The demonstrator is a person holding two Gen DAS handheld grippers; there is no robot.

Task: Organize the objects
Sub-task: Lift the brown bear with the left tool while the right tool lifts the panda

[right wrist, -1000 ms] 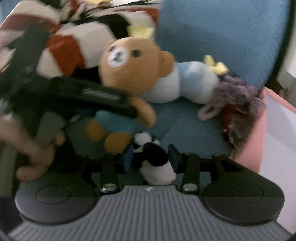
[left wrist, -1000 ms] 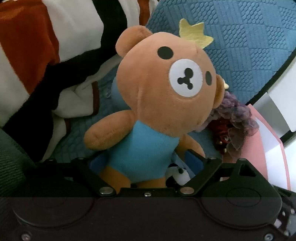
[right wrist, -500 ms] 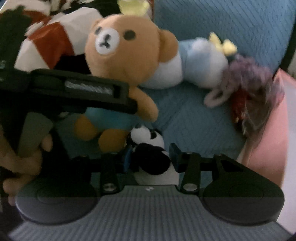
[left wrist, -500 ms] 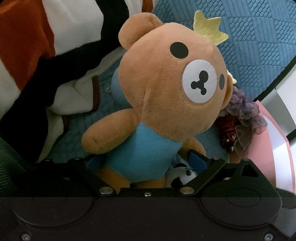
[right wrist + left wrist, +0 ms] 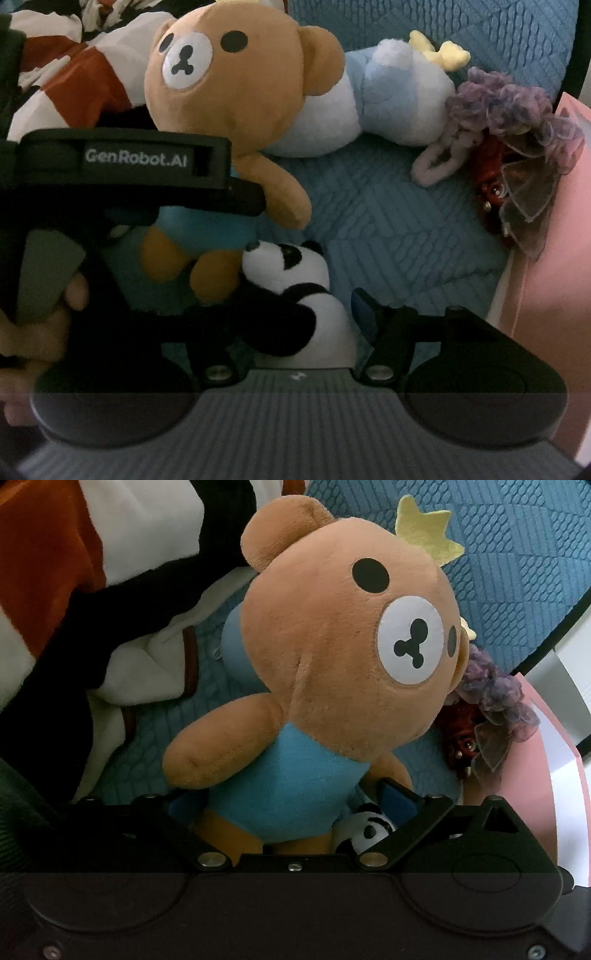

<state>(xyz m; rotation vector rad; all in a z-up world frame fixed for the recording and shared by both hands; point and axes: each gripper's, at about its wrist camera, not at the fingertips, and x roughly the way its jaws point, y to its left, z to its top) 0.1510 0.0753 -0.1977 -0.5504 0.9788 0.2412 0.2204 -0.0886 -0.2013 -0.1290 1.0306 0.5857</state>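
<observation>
Right gripper point(image 5: 295, 317): jaws have just been opening, now spread, panda plush point(image 5: 295, 295) loose between them on the blue bedspread point(image 5: 388, 229). It should back straight off w/o snagging fur.

Left gripper point(image 5: 284, 805): jaws spread wide around bear plush point(image 5: 314, 701) torso, contact unclear. Bear upright, long axis vertical, face right; panda just beside its feet.

The brown bear point(image 5: 332, 657) and small panda point(image 5: 295, 280) are short matt plush; the blue bedcover point(image 5: 517, 554) is quilted, ribbed cloth; the purple trim point(image 5: 517, 110) looks like sheer gauze.
</observation>
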